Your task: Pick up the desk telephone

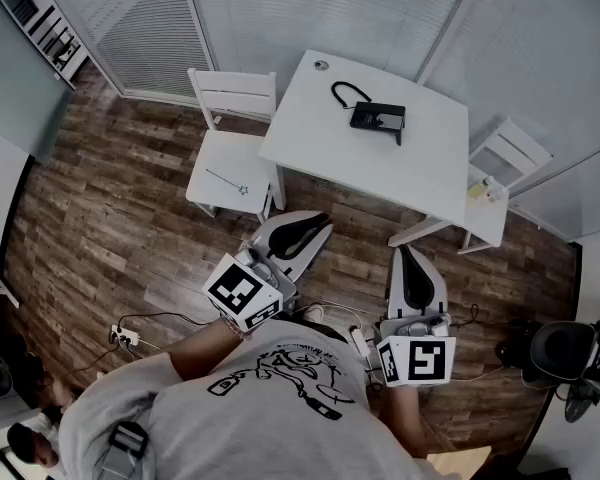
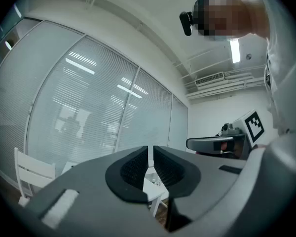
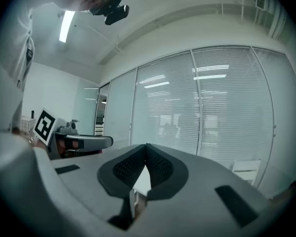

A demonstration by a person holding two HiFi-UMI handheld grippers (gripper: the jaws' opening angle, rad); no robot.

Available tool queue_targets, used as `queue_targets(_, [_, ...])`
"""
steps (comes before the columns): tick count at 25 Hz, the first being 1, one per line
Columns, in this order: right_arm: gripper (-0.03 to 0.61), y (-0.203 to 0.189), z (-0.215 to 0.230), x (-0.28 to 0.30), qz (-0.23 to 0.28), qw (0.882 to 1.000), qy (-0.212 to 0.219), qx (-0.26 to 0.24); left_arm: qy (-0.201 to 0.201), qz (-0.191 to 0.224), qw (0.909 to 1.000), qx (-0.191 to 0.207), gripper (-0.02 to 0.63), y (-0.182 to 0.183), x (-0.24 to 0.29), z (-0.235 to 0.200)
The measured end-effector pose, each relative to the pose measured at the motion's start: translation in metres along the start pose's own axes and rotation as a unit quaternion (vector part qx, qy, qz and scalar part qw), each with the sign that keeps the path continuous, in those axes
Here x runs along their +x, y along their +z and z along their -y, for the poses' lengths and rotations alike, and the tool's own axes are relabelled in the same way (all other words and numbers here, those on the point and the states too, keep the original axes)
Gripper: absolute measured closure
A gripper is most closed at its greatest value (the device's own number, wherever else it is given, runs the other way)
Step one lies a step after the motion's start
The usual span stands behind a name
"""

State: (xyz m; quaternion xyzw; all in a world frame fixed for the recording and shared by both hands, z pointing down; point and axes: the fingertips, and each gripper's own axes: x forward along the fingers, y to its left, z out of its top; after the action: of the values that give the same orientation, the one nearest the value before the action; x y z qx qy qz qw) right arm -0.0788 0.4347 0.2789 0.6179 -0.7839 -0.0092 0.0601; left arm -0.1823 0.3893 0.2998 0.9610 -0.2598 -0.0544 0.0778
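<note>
The black desk telephone [image 1: 378,118] is seen lying on the white tabletop [image 1: 315,133], with what seems to be its cord [image 1: 342,92] looped beside it. The left tool [image 1: 315,223] and right tool [image 1: 407,258] are held level, well apart from it, both fully closed on nothing.

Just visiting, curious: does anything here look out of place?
Nothing looks spilled or broken. The desk telephone sits on the white table; only a thin stick lying on a chair seat seems odd.
</note>
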Motion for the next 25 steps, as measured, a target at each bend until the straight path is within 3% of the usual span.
queue_targets(16, [0.572,0.0,-0.03,0.03,-0.001,1.0,-0.02,0.019,-0.006,-0.003,0.9999,-0.013,0.581,-0.004,-0.025,-0.041])
queue_targets(25, [0.572,-0.009,-0.026,0.048,-0.016,0.999,-0.024,0.024,-0.015,-0.009,0.9995,-0.027,0.581,-0.01,-0.013,-0.056])
